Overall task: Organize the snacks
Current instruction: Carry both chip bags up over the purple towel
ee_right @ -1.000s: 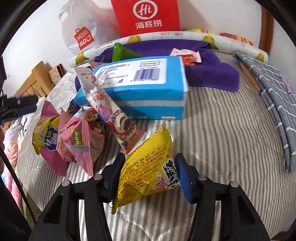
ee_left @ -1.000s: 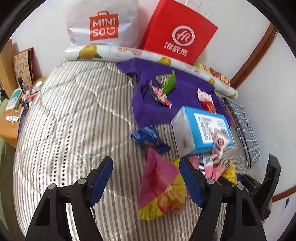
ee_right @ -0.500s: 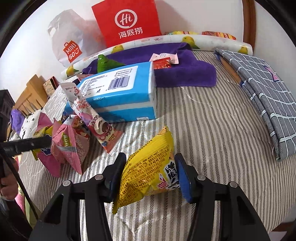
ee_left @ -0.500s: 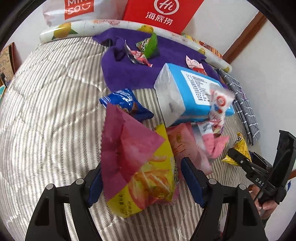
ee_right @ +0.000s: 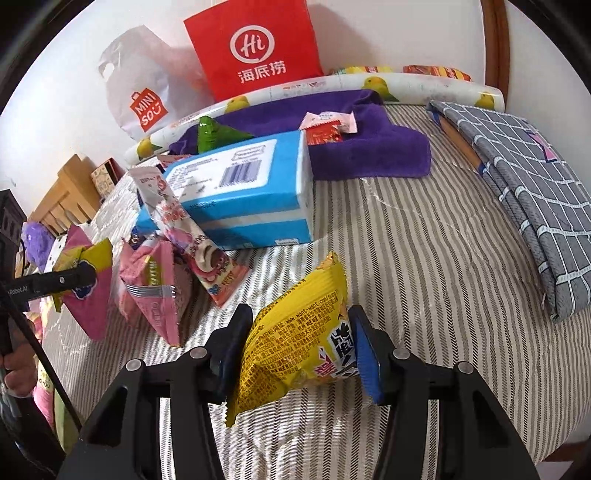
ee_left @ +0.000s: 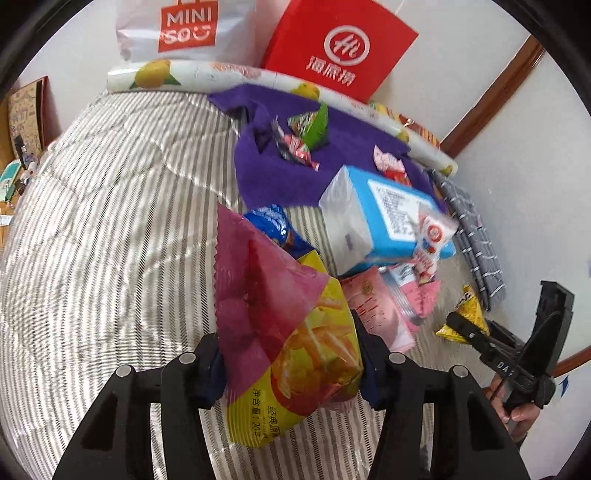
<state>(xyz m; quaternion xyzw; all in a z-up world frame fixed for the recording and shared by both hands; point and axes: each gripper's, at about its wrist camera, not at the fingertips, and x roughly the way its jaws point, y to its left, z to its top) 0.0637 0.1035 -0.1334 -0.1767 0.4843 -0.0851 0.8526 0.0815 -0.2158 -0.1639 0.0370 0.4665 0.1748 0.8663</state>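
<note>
1. My left claw has just been closing and now clamps the pink-and-yellow chip bag above the striped bed.
2. My right claw grips the yellow snack packet beside the blue tissue pack.

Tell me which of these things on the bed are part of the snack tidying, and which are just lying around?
Part of the job:
- pink-and-yellow chip bag, clamped in the left gripper
- yellow snack packet, clamped in the right gripper
- blue snack packet
- pink packets
- small packets on the purple towel

Just lying about:
- blue tissue pack
- red bag
- white shopping bag
- grey checked cloth
</note>
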